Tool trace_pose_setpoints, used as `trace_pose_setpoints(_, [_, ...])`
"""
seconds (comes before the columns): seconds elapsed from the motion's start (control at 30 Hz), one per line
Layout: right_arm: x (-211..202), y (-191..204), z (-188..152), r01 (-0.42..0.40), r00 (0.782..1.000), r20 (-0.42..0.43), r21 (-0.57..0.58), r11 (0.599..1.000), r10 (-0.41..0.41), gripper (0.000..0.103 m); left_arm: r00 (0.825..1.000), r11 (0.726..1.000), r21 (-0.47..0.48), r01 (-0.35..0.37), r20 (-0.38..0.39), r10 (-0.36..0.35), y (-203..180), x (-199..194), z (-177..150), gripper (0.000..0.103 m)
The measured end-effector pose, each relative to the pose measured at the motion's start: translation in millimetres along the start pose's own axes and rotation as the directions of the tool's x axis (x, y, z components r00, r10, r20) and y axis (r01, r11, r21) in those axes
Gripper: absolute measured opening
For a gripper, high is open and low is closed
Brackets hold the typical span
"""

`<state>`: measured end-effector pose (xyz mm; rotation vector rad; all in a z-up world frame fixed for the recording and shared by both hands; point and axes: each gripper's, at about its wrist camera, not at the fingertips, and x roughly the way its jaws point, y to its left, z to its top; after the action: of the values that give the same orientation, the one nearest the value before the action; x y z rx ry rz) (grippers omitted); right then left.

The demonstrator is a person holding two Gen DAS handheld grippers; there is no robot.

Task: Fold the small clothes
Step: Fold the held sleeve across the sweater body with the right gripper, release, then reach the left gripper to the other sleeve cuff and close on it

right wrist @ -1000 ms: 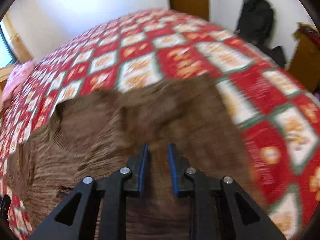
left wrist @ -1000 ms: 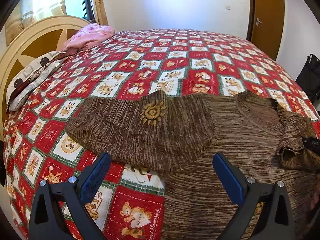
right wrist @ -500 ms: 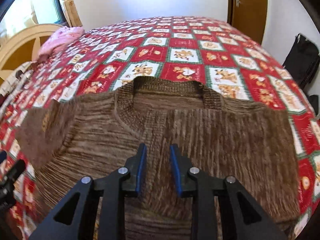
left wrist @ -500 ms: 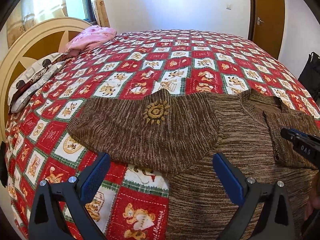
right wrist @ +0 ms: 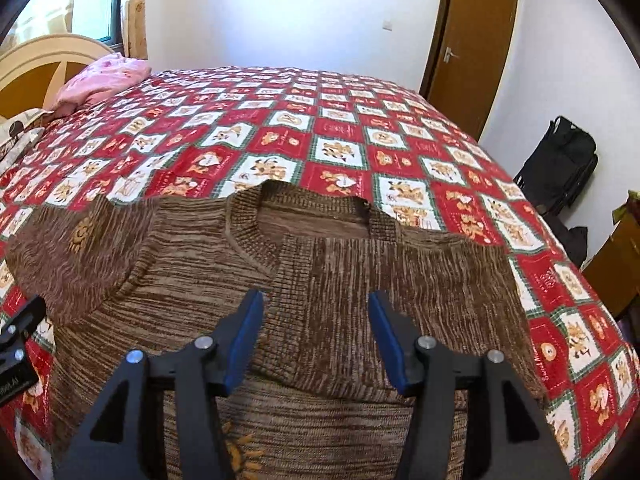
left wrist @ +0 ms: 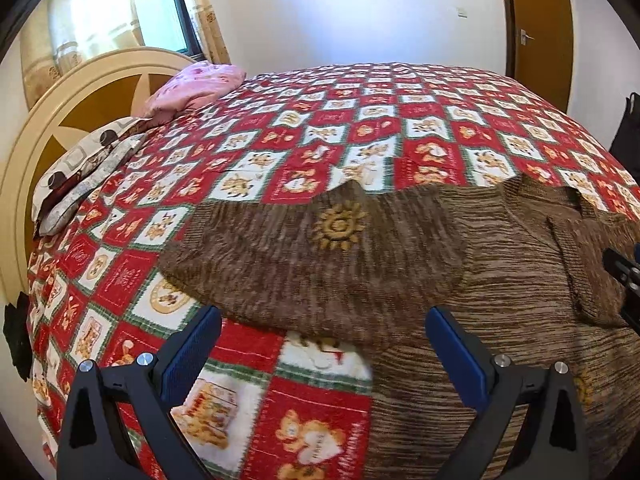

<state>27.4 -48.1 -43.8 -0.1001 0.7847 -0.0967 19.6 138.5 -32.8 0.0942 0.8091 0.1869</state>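
A brown knit sweater (right wrist: 192,284) lies flat on the bed, collar away from me. Its right sleeve (right wrist: 400,292) is folded across the chest; its left sleeve (left wrist: 304,264), with a yellow sun motif, lies spread out to the left. My left gripper (left wrist: 322,344) is open and empty, hovering over the left sleeve's lower edge. My right gripper (right wrist: 316,332) is open and empty, hovering over the folded right sleeve. The right gripper's tip shows at the right edge of the left wrist view (left wrist: 624,276).
The bed is covered by a red and white checked quilt (right wrist: 340,128). Pink bedding (left wrist: 196,84) and pillows (left wrist: 84,168) lie by the cream headboard (left wrist: 68,92) at the left. A black bag (right wrist: 560,164) stands on the floor at the right, near a brown door (right wrist: 468,44).
My right gripper has opened, letting go of the right sleeve, which now lies folded across the chest, and has pulled back. My left gripper stayed open and barely moved.
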Motion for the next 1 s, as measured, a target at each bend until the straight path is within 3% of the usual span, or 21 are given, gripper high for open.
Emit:
trace_pose_setpoints(0.17, [-10, 9, -1, -0.048, 0.999, 0.001, -0.011, 0.999, 0.048, 0.058, 0.999, 0.991, -0.130, -0.019, -0.044, 0.014, 45, 17, 0, 0.102])
trace_pose_setpoints(0.33, [-28, 14, -4, -0.088, 0.996, 0.027, -0.019, 0.996, 0.089, 0.062, 0.997, 0.924, -0.381, -0.029, -0.074, 0.001, 124, 38, -2, 0.102])
trace_pose_setpoints(0.5, [-39, 24, -6, -0.132, 0.990, 0.037, -0.024, 0.991, 0.133, 0.062, 0.998, 0.866, -0.499, -0.041, -0.056, 0.014, 176, 54, 6, 0.101])
trace_pose_setpoints(0.57, [-40, 26, -6, -0.134, 0.990, 0.038, -0.026, 0.991, 0.135, 0.062, 0.998, 0.848, -0.530, -0.022, -0.061, -0.013, 185, 65, 9, 0.092])
trace_pose_setpoints(0.6, [-39, 27, -6, -0.138, 0.990, 0.034, -0.026, 0.990, 0.139, 0.062, 0.997, 0.840, -0.542, -0.007, -0.072, -0.038, 188, 72, 11, 0.078])
trace_pose_setpoints(0.63, [-38, 27, -6, -0.141, 0.989, 0.028, -0.024, 0.990, 0.142, 0.062, 0.994, 0.834, -0.551, 0.017, -0.079, -0.073, 188, 80, 13, 0.072])
trace_pose_setpoints(0.77, [-37, 23, -8, -0.144, 0.989, 0.016, -0.008, 0.990, 0.144, 0.062, 0.981, 0.811, -0.585, 0.023, -0.143, -0.131, 183, 110, 9, 0.071])
trace_pose_setpoints(0.87, [-38, 17, -8, -0.129, 0.992, 0.017, 0.002, 0.992, 0.129, 0.062, 0.985, 0.823, -0.567, 0.003, -0.138, -0.099, 176, 112, 11, 0.069])
trace_pose_setpoints(0.9, [-38, 15, -9, -0.124, 0.992, 0.016, 0.007, 0.992, 0.124, 0.062, 0.987, 0.823, -0.568, 0.015, -0.123, -0.103, 175, 111, 12, 0.058])
trace_pose_setpoints(0.93, [-36, 12, -9, -0.122, 0.992, 0.011, 0.017, 0.992, 0.122, 0.062, 0.985, 0.818, -0.573, 0.039, -0.114, -0.127, 174, 113, 12, 0.041])
trace_pose_setpoints(1.0, [-33, 8, -10, -0.128, 0.992, -0.002, 0.044, 0.991, 0.128, 0.062, 0.975, 0.799, -0.595, 0.090, -0.111, -0.192, 174, 122, 11, 0.021])
